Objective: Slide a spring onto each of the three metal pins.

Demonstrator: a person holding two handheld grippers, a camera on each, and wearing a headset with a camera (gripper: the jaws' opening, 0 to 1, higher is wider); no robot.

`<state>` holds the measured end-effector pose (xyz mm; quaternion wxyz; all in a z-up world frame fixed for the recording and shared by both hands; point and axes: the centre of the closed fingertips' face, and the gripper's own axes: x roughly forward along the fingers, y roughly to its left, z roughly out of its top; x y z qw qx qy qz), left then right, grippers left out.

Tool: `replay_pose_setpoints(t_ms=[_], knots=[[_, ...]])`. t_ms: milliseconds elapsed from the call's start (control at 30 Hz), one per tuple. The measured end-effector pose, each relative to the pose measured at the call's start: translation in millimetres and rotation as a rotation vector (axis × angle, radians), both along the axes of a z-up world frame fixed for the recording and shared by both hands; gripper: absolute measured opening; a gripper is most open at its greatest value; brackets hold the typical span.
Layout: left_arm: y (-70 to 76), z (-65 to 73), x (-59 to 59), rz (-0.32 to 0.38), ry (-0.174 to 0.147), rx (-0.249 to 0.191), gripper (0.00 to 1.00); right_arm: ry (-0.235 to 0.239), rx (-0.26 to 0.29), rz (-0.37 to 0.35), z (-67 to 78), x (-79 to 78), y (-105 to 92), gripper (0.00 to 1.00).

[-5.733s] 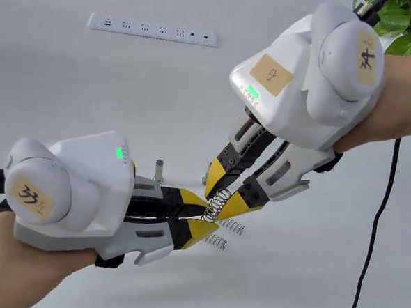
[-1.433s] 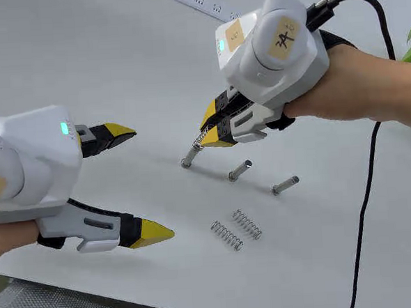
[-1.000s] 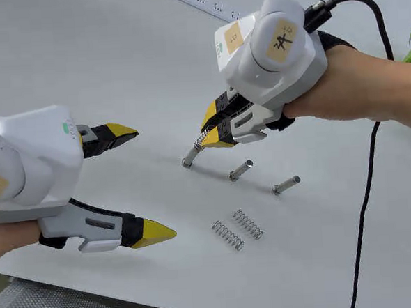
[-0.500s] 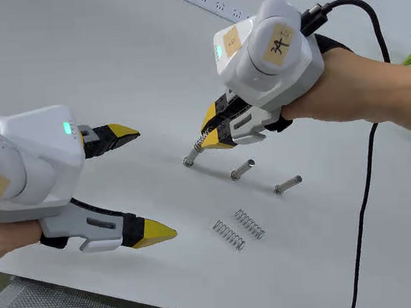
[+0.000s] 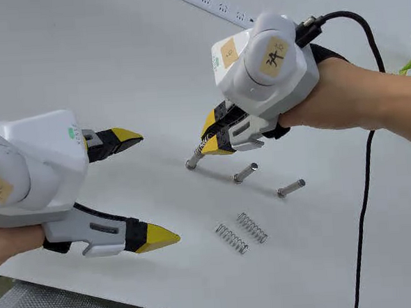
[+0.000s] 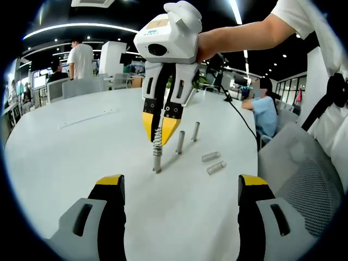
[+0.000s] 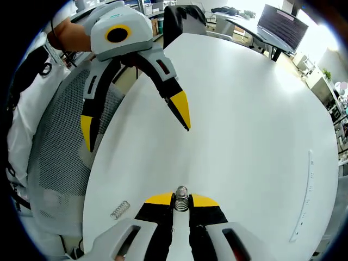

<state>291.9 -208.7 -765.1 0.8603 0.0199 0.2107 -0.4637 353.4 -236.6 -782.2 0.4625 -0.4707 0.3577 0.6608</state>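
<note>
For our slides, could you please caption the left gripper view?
Right hand-held gripper holds a coiled metal spring atop an upright grey metal pin; left hand-held gripper open in foreground.

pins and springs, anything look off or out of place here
Nothing stands out. The three pins stand upright in a row. Two loose springs lie side by side on the table, with no damage that shows. The right gripper is shut on a third spring, lined up over the end pin.
</note>
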Motion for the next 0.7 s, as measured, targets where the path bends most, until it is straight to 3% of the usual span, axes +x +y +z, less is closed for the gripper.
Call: replay_pose_setpoints(t_ms=[700], knots=[[-0.1,-4.7,0.6,-0.001,0.009,0.0,0.84,0.013,-0.018,0.006,-19.0,0.6,0.8,0.06]])
